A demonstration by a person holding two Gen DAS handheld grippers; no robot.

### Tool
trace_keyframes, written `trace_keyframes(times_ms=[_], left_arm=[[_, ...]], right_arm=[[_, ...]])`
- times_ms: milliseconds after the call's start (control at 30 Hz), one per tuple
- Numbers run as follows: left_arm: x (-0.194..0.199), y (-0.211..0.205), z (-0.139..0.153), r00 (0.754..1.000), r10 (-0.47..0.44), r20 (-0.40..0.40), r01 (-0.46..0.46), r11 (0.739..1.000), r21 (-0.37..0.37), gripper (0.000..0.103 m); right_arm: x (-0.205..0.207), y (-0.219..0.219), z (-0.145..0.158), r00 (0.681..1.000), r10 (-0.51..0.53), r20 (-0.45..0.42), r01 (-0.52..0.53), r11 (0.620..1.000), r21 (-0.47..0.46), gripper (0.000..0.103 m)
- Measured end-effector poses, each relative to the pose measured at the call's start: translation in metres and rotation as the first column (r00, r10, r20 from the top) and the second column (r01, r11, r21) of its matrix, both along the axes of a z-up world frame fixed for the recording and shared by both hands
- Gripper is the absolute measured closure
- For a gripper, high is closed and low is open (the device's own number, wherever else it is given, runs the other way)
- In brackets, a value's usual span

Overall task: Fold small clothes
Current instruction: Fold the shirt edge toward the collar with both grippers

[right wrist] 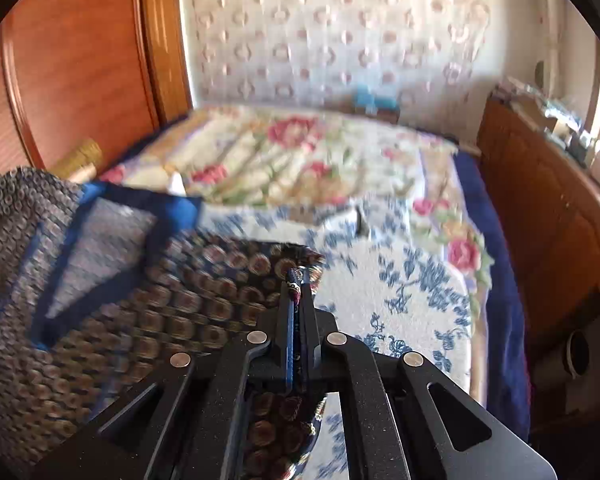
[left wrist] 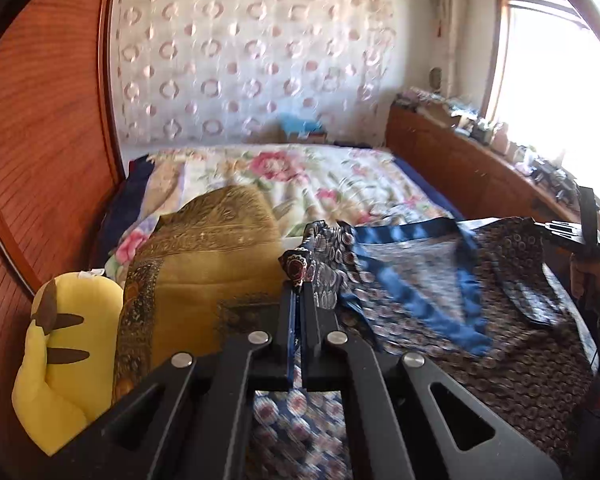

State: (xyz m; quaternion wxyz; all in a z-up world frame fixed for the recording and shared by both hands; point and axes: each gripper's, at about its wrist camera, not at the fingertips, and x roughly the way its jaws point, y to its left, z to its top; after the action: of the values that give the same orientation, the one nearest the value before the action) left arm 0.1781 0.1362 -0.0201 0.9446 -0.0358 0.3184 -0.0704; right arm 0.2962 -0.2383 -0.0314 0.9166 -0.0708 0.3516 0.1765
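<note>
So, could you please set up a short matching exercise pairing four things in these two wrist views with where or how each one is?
Things:
1. patterned garment
2. yellow plush toy
3. gold cushion
4. left gripper

Places or states:
A. at the far left edge of the bed, by the wooden panel
B. shut on a corner of cloth
C. spread between the two grippers
D. between the toy and the garment

Pairs: 1-C, 2-A, 3-D, 4-B

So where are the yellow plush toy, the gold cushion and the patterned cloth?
yellow plush toy (left wrist: 66, 364), left wrist view, its body.
gold cushion (left wrist: 204, 264), left wrist view, its front face.
patterned cloth (right wrist: 148, 320), right wrist view, its circle-printed middle.
</note>
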Motion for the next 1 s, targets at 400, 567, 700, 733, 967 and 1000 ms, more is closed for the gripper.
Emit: trace_keyframes(times_ms=[400, 567, 700, 733, 967, 1000], left_arm=[[-0.129, -0.003, 0.009, 0.995, -0.021, 0.101, 0.025, 0.999, -0.040, 0.103], [-0.181, 0.011, -0.008, 0.996, 0.025, 0.085, -0.019, 0.997, -0.074, 0.103], [-0.208, 0.022, -0.022, 0.997, 0.064, 0.047, -0.061, 0.996, -0.060, 0.103], [-0.214, 0.026, -0.026, 0.997, 0.075, 0.032, -0.073, 0.996, -0.059, 0.103], [-0.221, 0.036, -0.044, 0.994, 0.108, -0.034, -0.109, 0.992, -0.056, 0.101], [-0.220, 0.036, -0.045, 0.994, 0.106, -0.040, -0.109, 0.992, -0.060, 0.099]], right_arm=[[-0.153, -0.013, 0.050, 0.990, 0.024, 0.138, -0.033, 0.998, 0.058, 0.103], [-0.210, -0.025, 0.046, 0.993, 0.032, 0.111, -0.039, 0.997, 0.065, 0.103], [-0.253, -0.044, 0.040, 0.997, 0.018, 0.074, -0.023, 0.997, 0.070, 0.103], [-0.261, -0.049, 0.039, 0.998, 0.013, 0.062, -0.017, 0.998, 0.063, 0.103], [-0.289, -0.068, 0.013, 0.999, -0.034, -0.039, 0.036, 0.998, 0.046, 0.103], [-0.289, -0.070, 0.011, 0.998, -0.045, -0.044, 0.047, 0.998, 0.049, 0.102]])
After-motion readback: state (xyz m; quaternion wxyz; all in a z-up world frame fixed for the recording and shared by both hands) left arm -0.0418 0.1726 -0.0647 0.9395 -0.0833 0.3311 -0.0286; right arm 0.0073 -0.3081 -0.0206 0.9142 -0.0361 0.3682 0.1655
